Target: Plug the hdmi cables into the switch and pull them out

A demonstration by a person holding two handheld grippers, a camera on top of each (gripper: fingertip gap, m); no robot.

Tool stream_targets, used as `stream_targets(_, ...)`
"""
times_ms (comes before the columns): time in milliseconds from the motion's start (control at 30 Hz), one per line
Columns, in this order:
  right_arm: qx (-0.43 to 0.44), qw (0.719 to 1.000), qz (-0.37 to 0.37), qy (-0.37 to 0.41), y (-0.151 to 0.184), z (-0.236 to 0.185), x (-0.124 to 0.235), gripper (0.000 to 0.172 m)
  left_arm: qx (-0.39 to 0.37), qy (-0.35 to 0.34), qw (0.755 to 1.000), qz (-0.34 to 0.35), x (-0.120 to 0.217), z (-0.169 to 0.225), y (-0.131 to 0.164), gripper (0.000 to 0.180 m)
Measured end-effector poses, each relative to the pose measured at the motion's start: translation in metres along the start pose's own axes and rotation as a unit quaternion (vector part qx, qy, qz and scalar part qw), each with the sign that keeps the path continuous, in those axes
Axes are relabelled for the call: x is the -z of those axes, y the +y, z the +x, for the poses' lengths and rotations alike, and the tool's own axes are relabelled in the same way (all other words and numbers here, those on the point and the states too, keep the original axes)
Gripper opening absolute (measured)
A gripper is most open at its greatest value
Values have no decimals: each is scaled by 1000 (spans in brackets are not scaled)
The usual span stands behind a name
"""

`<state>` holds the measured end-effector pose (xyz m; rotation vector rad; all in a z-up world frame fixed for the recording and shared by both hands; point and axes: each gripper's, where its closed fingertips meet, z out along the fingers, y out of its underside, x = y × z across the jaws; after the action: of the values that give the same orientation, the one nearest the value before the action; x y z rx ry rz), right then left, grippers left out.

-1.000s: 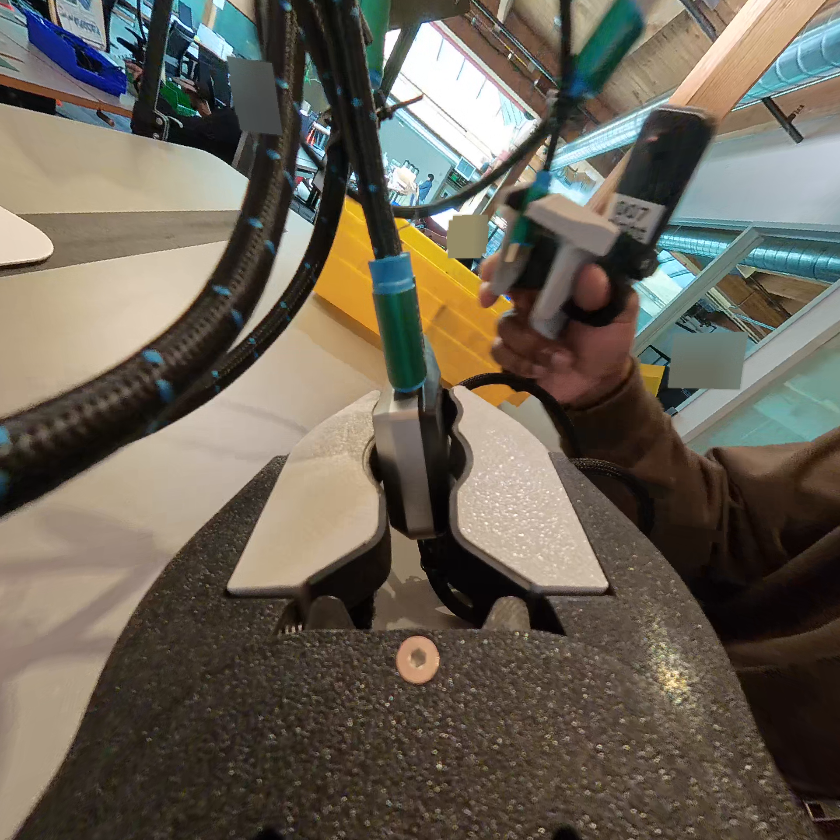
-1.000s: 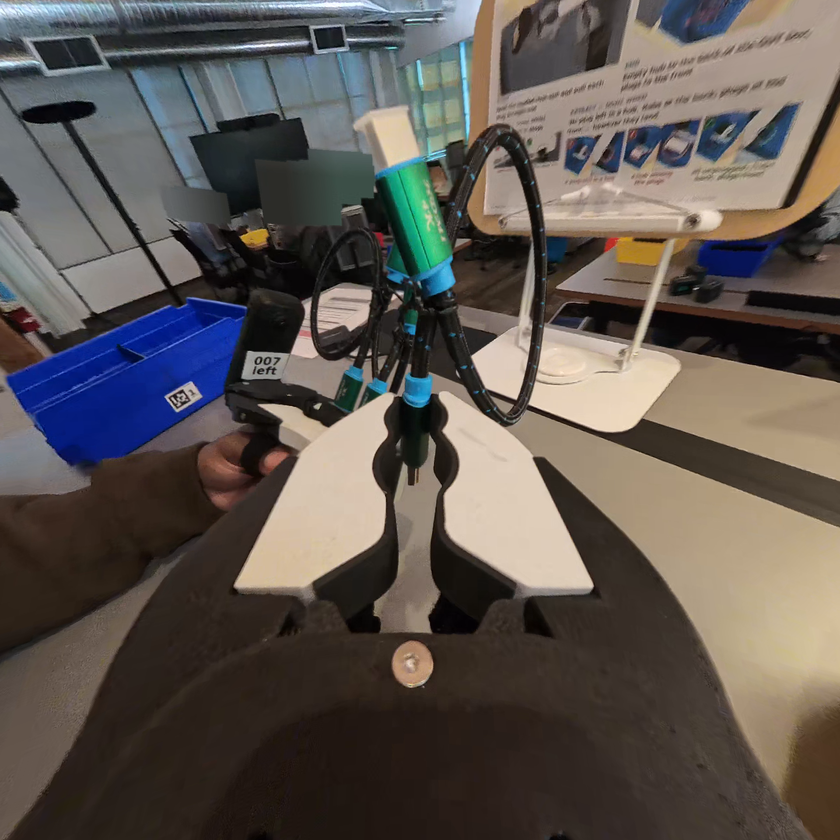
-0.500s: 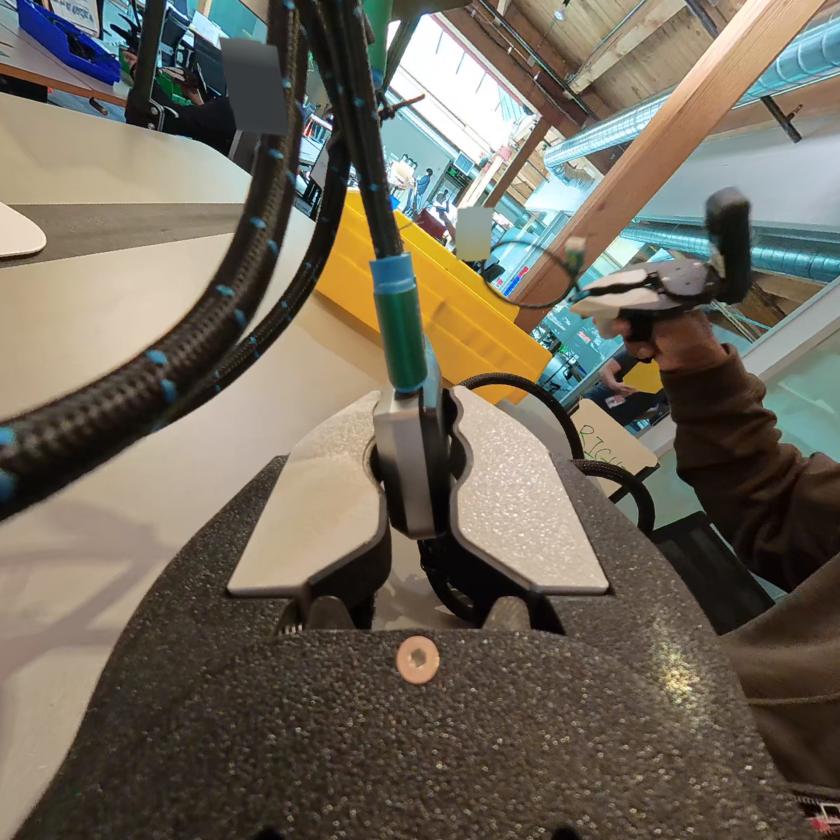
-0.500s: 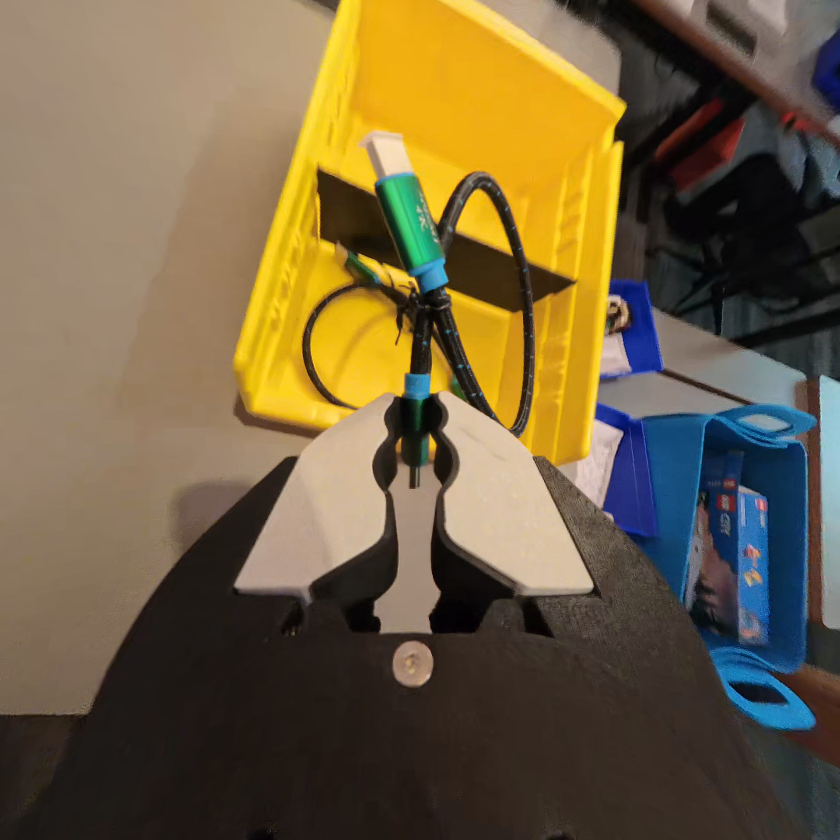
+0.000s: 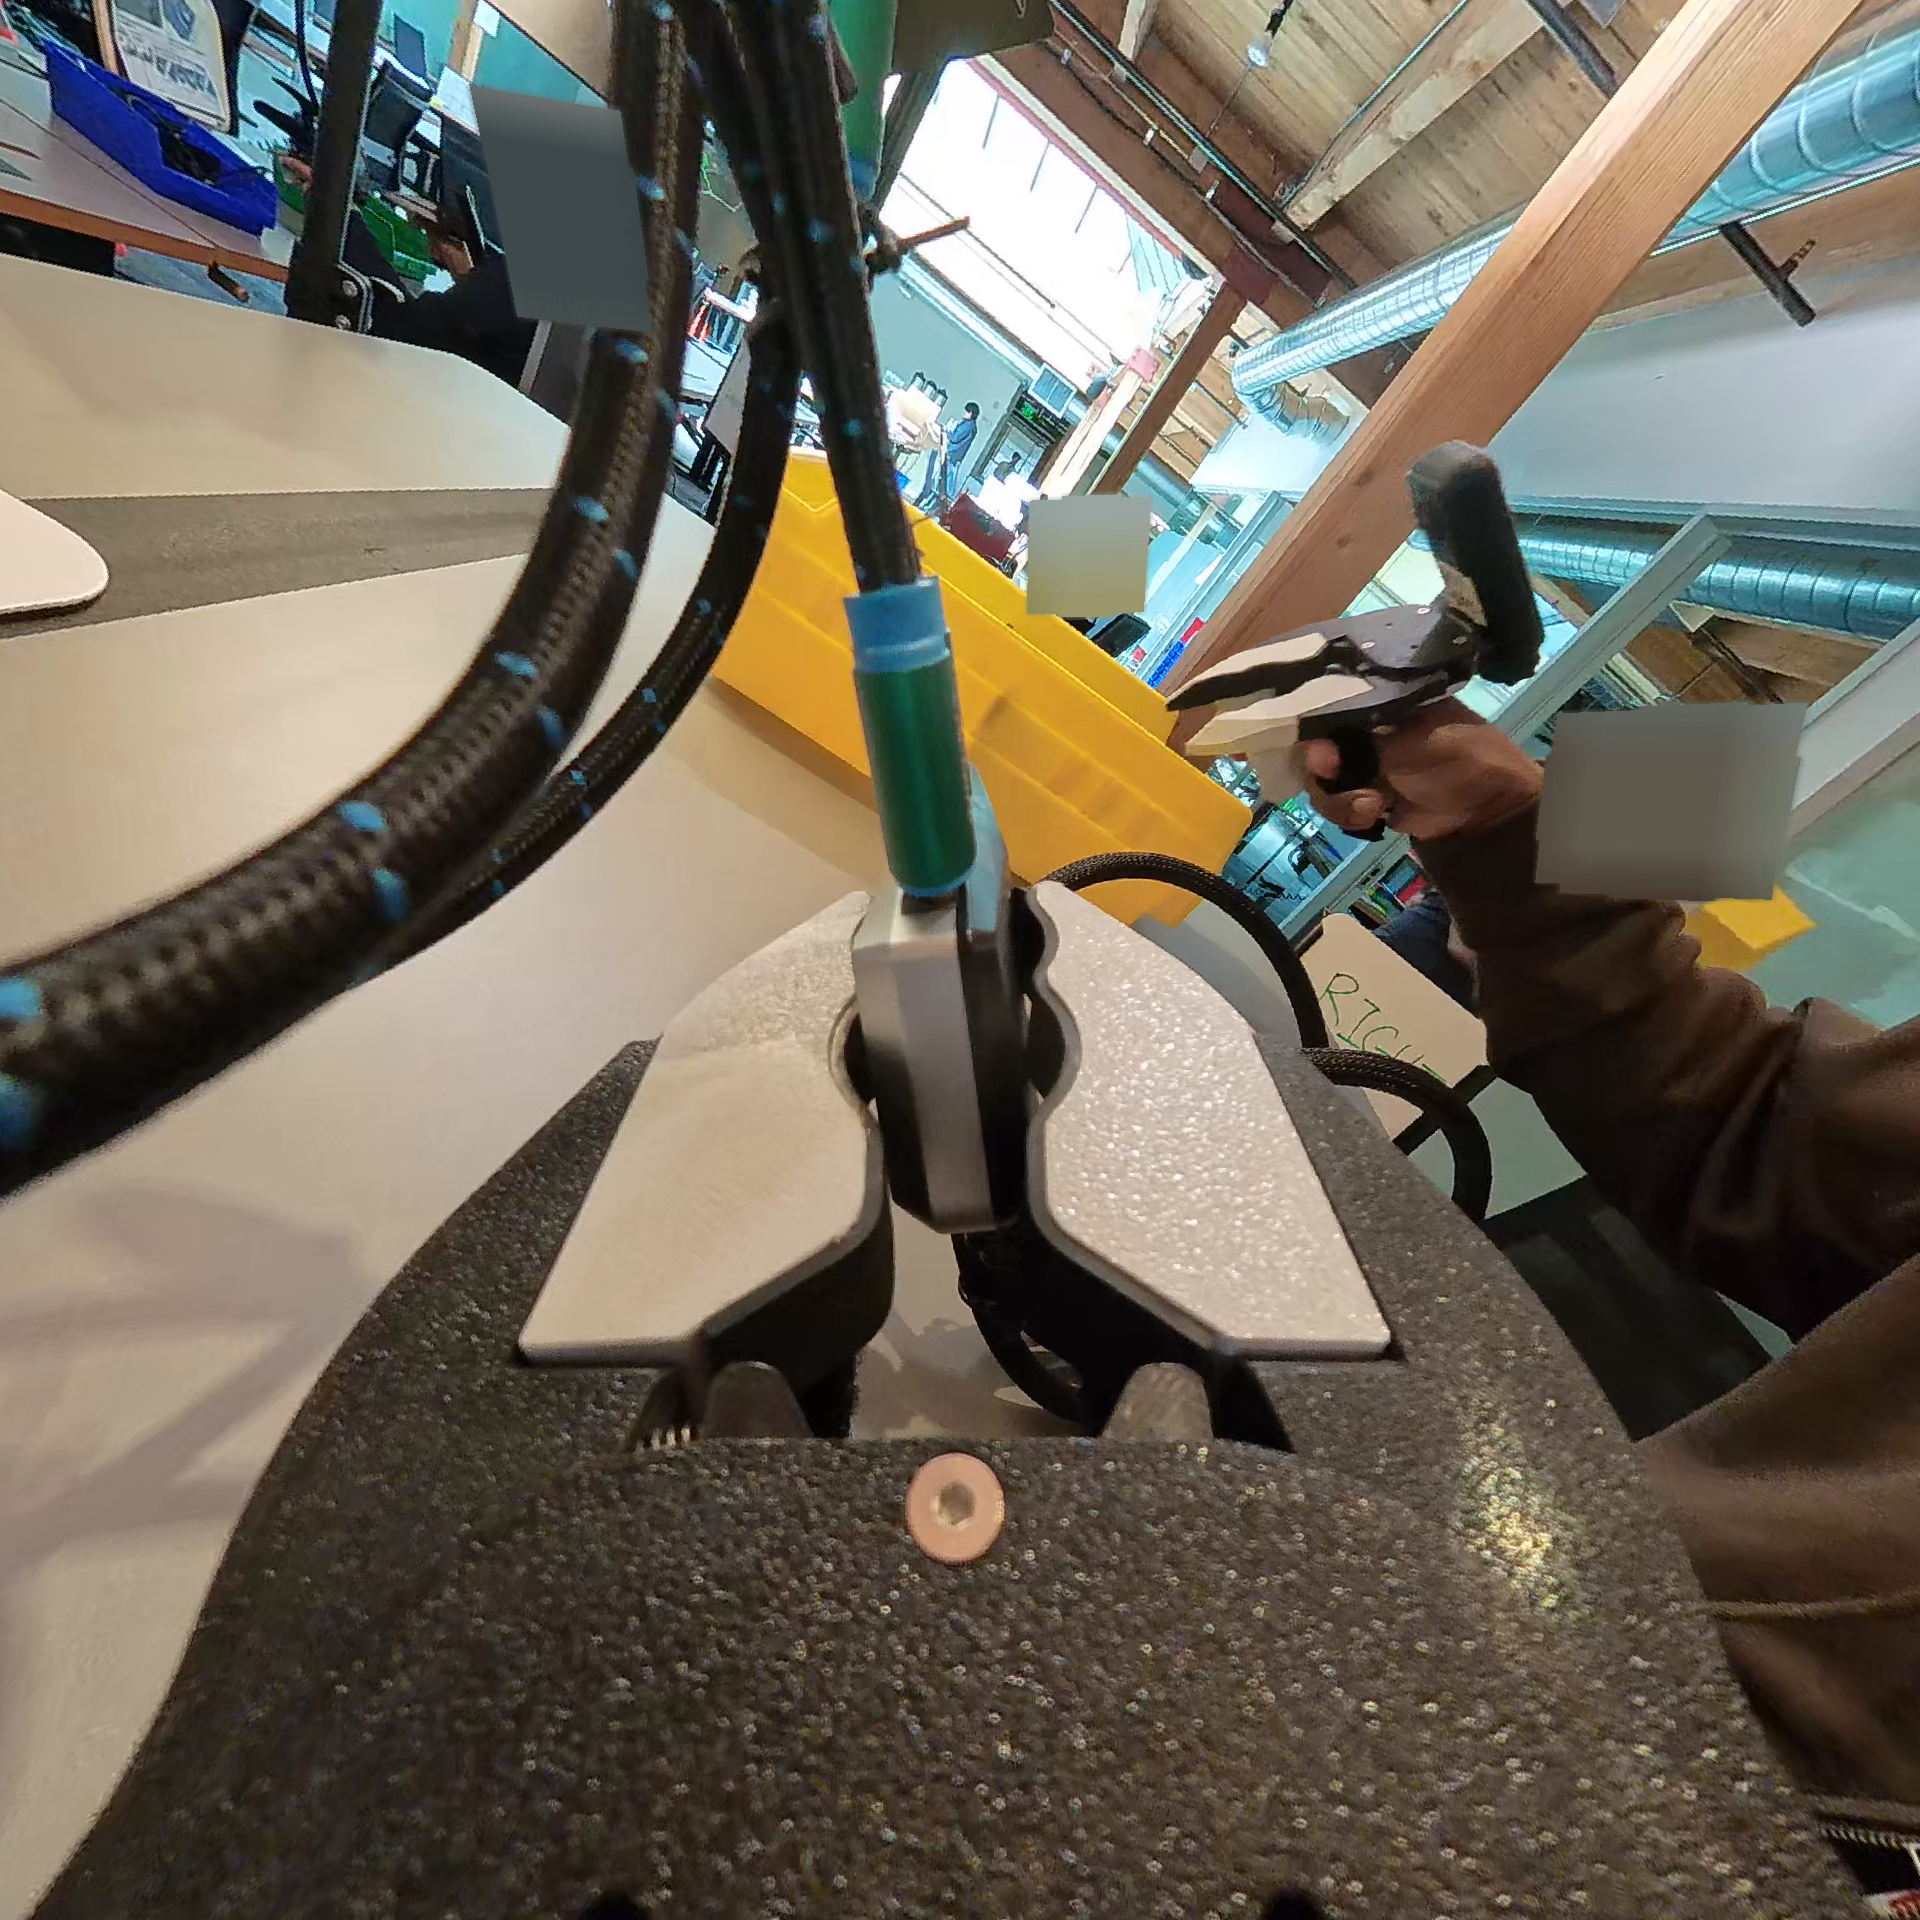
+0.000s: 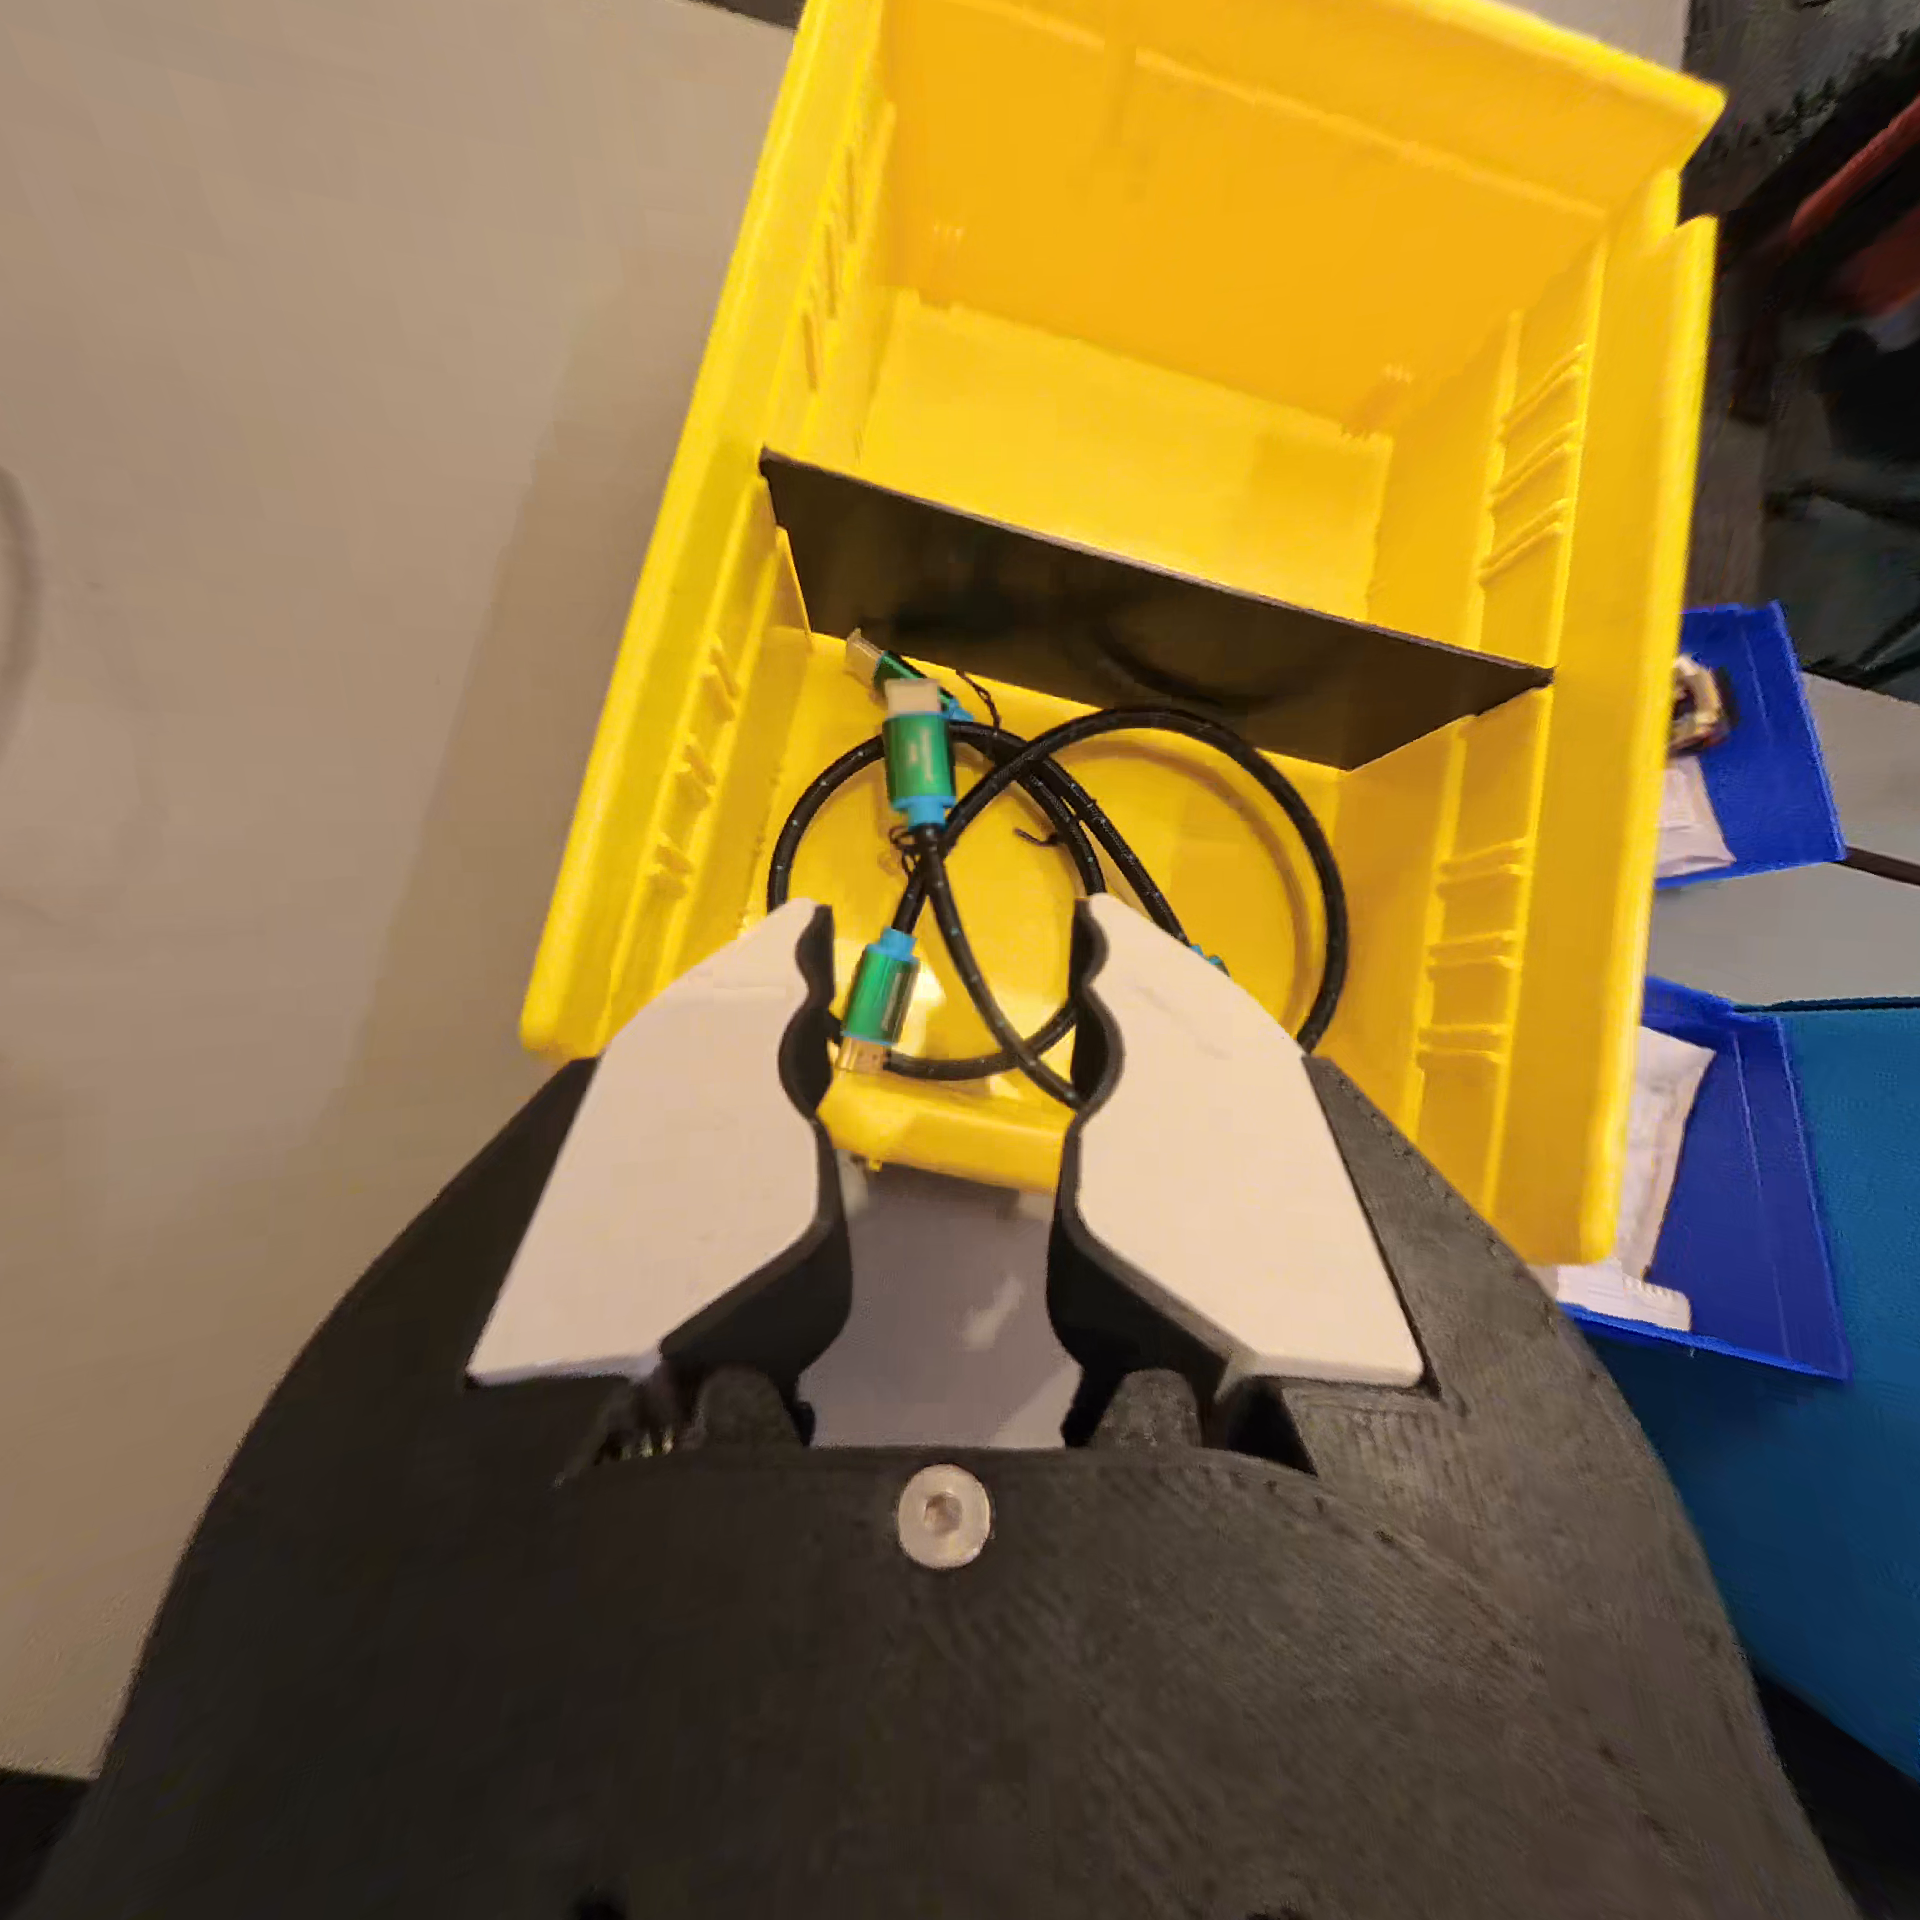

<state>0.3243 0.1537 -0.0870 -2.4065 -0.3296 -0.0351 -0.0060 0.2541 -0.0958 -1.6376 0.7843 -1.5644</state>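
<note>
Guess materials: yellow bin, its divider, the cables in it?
Yellow bin: likely moulded plastic, going by its uniform glossy colour and ribbed walls. Divider: a thin, flat, dark sheet with a slight sheen, plastic or metal, can't tell. Cables: black woven braid jacket with blue flecks; green plug shells look like anodised metal, with a metallic shine.

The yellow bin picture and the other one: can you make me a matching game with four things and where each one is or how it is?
Things:
1. Left gripper
2. Right gripper
3. Coiled cable
4. Black divider

Places or states:
A. Stands across the yellow bin, splitting it in two
B. Shut on a grey adapter block with a green plug in its top
C. Lies on the bin's floor, in the near compartment
D. Open, over the bin, holding nothing

Pairs: 1-B, 2-D, 3-C, 4-A
</note>
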Motion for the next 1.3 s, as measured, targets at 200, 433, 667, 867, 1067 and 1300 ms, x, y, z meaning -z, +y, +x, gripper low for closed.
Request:
stream_targets(200, 69, 990, 103, -69, -46, -79, 32, 40, 2, 10, 1000, -23, -4, 2, 6, 23)
stream_targets(433, 41, 907, 178, -379, -115, -247, -52, 39, 3, 91, 989, -115, 5, 24, 29, 24)
stream_targets(667, -69, 731, 217, -644, -170, -313, -81, 36, 6, 75, 990, -117, 28, 12, 24, 24)
stream_targets(867, -60, 707, 195, -678, -176, -336, -95, 23, 9, 53, 989, -136, 22, 3, 29, 25)
stream_targets(1067, -48, 729, 176, -660, -172, -337, -104, 16, 6, 41, 989, -141, 18, 0, 30, 25)
stream_targets(1300, -37, 738, 166, -653, -169, -339, -107, 16, 1, 38, 990, -136, 18, 0, 29, 26)
